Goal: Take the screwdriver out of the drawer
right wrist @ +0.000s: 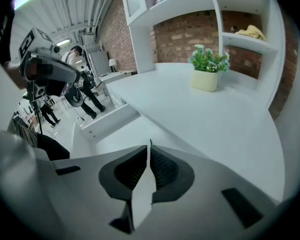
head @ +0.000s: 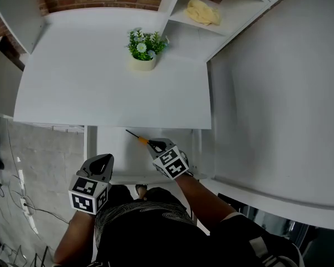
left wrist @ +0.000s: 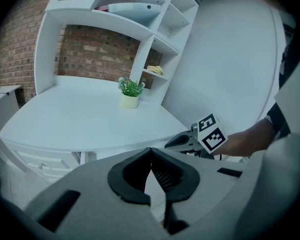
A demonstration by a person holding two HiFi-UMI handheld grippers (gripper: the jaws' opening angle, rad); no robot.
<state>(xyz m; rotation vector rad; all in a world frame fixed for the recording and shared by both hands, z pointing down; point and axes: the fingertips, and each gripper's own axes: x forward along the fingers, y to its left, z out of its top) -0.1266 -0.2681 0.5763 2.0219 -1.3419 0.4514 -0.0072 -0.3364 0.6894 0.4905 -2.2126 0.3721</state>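
Right gripper point(head: 156, 145): jaws clenched on the dark handle of the screwdriver point(head: 143, 141). Its orange collar and thin shaft stick out ahead, pointing up-left. In its own view the jaws meet, with only a thin dark tip showing past them. The screwdriver sits over the open drawer point(head: 122, 157), just below the desk's front edge; contact with the drawer floor cannot be told. Left gripper point(head: 104, 160): jaws pressed together on nothing, held at the drawer's left front corner, apart from the right gripper. On the desk point(head: 100, 88), 1 potted plant point(head: 143, 52) stands near the back, well apart from the drawer. A yellow cloth point(head: 203, 13) lies on a shelf to its right. The desk top overhangs the rear of the drawer, and the shaft tip lies close under that edge. A drawer wall closes in just right of the right gripper, with a large white panel point(head: 278, 93) beyond it. The left side is open down to grey floor, where cables point(head: 22, 204) trail. The person's body crowds the drawer front.
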